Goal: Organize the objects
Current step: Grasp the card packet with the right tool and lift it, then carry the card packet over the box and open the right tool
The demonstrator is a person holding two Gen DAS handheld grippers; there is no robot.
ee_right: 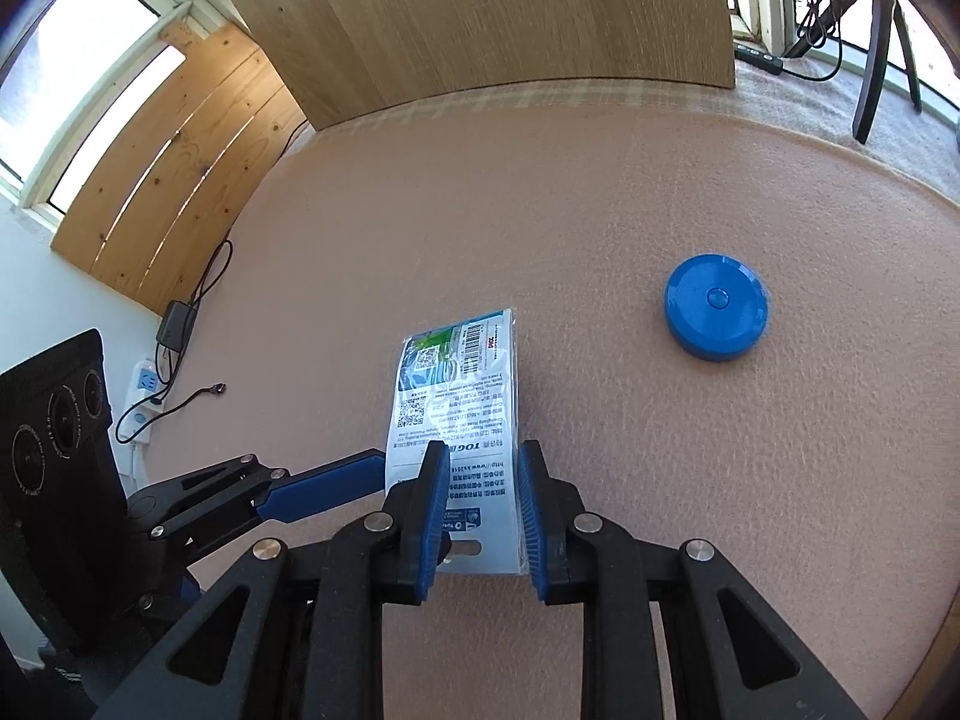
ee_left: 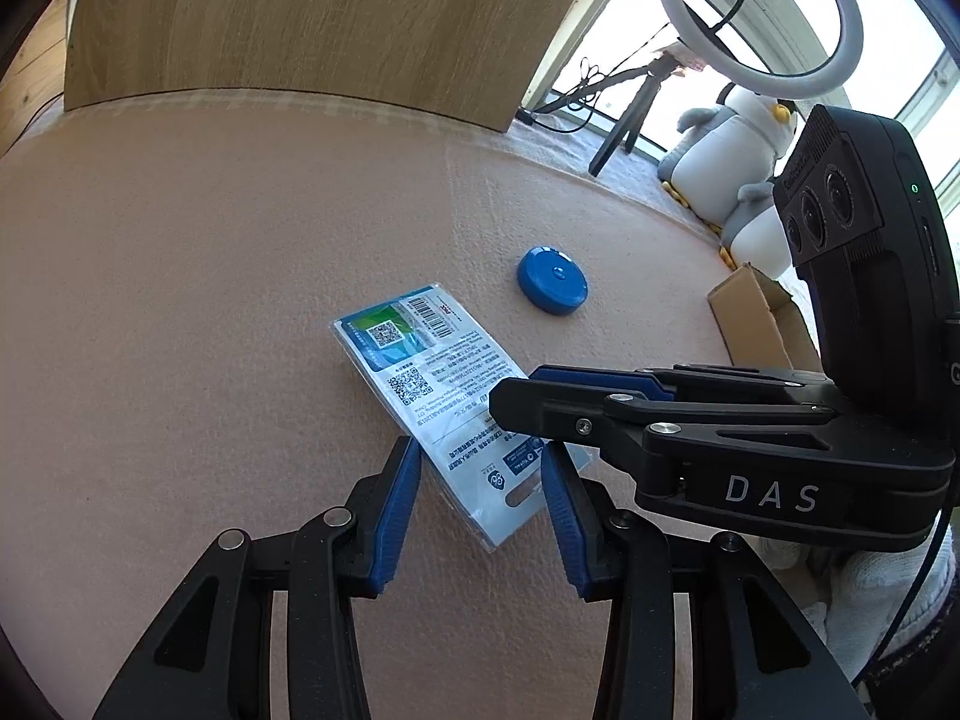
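A flat printed packet [ee_left: 420,360] [ee_right: 456,384] with QR codes and a barcode lies on the pink felt surface [ee_left: 240,270]. My left gripper [ee_left: 480,447] is open, and its blue pads stand on either side of the packet's near end. My right gripper [ee_right: 483,450] is also open, with a narrower gap. The packet's lower part shows between its pads, and the left pad overlaps the packet. In the left wrist view the right gripper [ee_left: 510,399] reaches in from the right over the packet. A round blue disc [ee_left: 553,280] [ee_right: 714,306] lies apart, beyond the packet to the right.
A wooden board [ee_left: 300,18] stands upright along the far edge. An open cardboard box [ee_left: 762,318], a penguin plush [ee_left: 732,144] and a ring light [ee_left: 756,6] on a tripod are at the right. A power strip [ee_right: 144,396] with cables lies off the left edge.
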